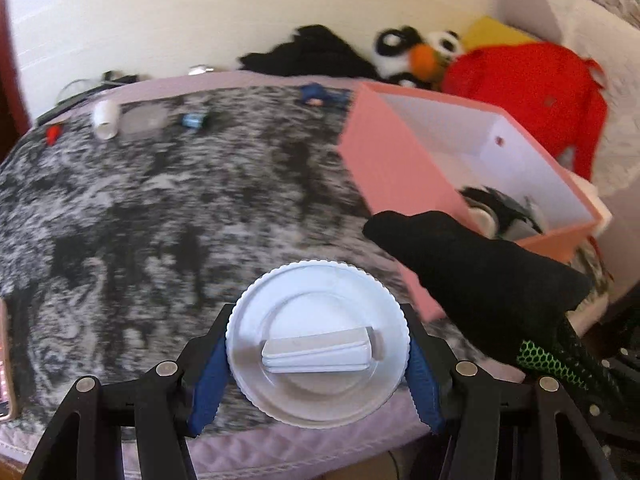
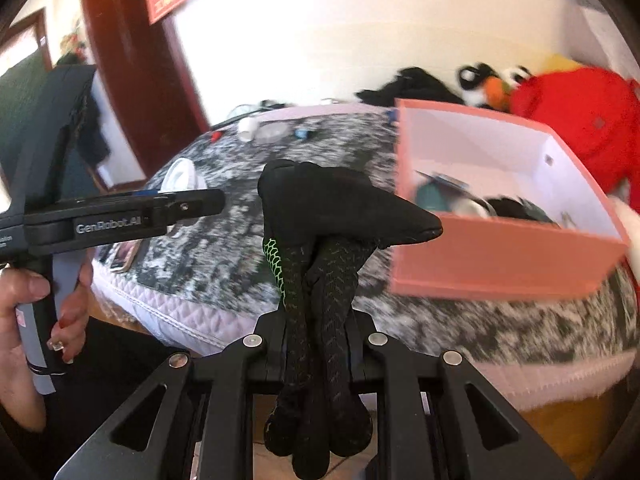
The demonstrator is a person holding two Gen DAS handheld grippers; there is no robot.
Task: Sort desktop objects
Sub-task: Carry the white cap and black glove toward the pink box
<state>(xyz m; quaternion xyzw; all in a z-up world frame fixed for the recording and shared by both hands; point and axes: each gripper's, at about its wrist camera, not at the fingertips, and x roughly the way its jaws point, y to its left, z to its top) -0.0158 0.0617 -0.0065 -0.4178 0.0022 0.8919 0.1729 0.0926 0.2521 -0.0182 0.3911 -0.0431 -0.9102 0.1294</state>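
- Left tongs grip a white lid by its ribbed rim, one blue pad on each side, held above the near edge of the table.
- Right tongs are clenched on a black glove; its fingers hang down between the jaws and its cuff flops forward, just short of the box.
- My read on handling: the lid is light, stiff plastic and may slip on smooth parts, so the ribbed rim is the sound place to hold it, not the raised bar on top. The glove is soft and limp and will drape, so it is best pinched at the bunched middle and lowered, not flung.
- Next out, the pink box stands open just right of both held things; a few dark and pale objects already lie inside, too blurred to name.
- Well left of the box, along the far table edge, sit a white cup, a clear disc, a small blue piece and a red piece, all unsorted.
- Behind the box, against the wall, lie a red plush and a dark cloth.
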